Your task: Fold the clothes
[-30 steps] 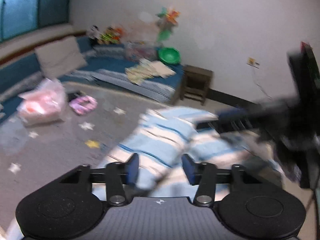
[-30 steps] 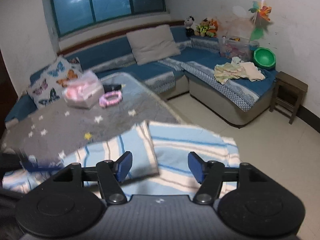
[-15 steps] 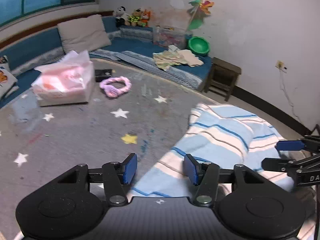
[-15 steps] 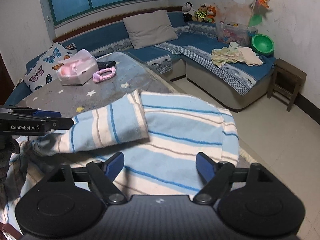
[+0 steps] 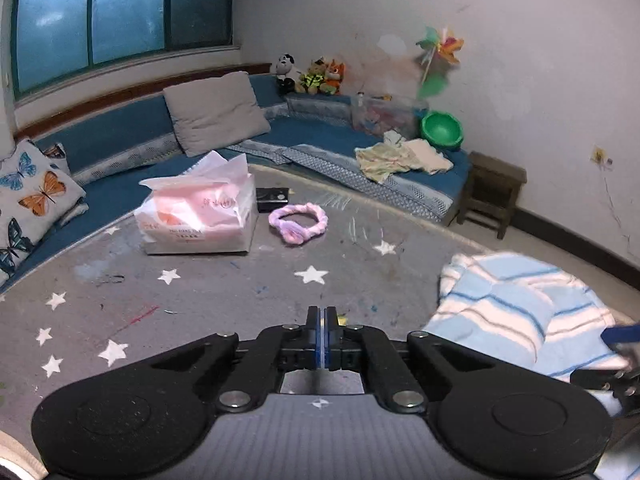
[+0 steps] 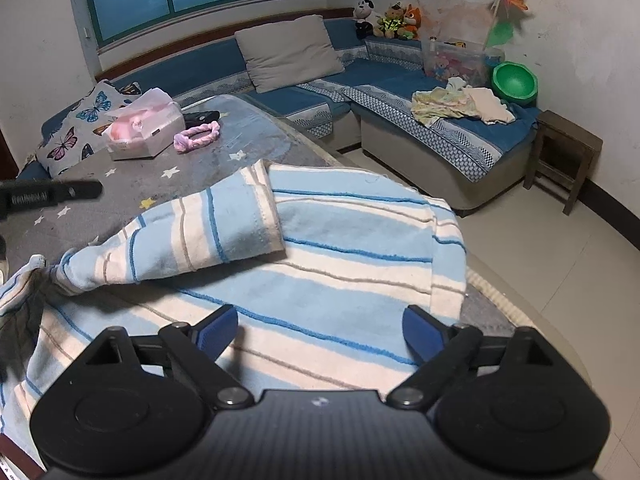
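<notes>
A light-blue and cream striped garment (image 6: 328,256) lies on the grey star-patterned table (image 6: 248,144), one corner folded over its middle. My right gripper (image 6: 320,330) is open and empty, just above the garment's near part. In the left wrist view the garment (image 5: 516,316) lies to the right. My left gripper (image 5: 322,322) is shut on nothing, over bare table left of the garment. Its dark body also shows at the left edge of the right wrist view (image 6: 48,194).
A pink tissue pack (image 5: 200,216), a pink scrunchie headband (image 5: 298,222) and a black remote (image 5: 272,199) lie at the table's far side. A blue corner sofa (image 6: 400,92) with cushions, clothes and a green bowl (image 6: 514,82) stands behind. A wooden stool (image 6: 564,156) is at right.
My left gripper has shut and swung left, away from the garment. My right gripper has opened wider. The garment has settled flat with its corner folded over.
</notes>
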Available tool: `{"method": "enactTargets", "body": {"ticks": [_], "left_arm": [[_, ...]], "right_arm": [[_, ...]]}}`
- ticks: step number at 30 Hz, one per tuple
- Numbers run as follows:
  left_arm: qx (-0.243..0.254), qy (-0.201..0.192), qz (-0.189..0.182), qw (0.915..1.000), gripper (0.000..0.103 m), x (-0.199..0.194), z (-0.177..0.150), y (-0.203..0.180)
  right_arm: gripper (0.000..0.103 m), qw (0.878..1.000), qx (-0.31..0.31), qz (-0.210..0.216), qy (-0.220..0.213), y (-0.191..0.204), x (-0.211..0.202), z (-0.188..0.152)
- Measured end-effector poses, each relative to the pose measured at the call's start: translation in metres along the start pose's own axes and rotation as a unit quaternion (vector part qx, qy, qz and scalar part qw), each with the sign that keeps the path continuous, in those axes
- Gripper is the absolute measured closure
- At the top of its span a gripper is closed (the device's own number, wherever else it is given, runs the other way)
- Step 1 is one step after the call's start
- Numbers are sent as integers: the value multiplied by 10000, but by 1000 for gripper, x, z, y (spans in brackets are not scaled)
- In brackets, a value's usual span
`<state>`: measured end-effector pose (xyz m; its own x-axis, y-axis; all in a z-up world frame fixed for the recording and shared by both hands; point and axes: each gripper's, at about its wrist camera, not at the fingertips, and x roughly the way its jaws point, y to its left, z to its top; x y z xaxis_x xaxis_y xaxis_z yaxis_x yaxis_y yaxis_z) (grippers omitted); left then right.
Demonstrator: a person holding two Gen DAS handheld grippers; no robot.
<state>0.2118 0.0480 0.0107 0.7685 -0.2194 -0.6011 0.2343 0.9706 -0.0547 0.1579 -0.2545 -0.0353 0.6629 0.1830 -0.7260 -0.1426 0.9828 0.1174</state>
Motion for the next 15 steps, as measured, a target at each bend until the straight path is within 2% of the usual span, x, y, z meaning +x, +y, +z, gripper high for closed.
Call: {"method": "enactTargets", "body": {"ticks": [2,5,6,7,9,15], "left_arm": [[-95,143,-501,9986,100,-2,1,2],[188,179,-581,9980,94,1,2,-14],[250,223,-659,9973,83,4,2,-18],[275,252,-675,9970,67,7,1,-22],[390,272,-667,9966,50,13,0,-29],[717,534,-746,9932,47,34,-3,-43]], "right_arm": [[7,10000,11,32,2,1,0,-1],[5,10000,16,23,12,2,2,-1],[5,10000,12,14,13,2,2,-1],[4,10000,11,24,16,3,2,-2],[3,10000,17,44,17,3,2,-2],[0,10000,19,49,23,4,5,-4]]}}
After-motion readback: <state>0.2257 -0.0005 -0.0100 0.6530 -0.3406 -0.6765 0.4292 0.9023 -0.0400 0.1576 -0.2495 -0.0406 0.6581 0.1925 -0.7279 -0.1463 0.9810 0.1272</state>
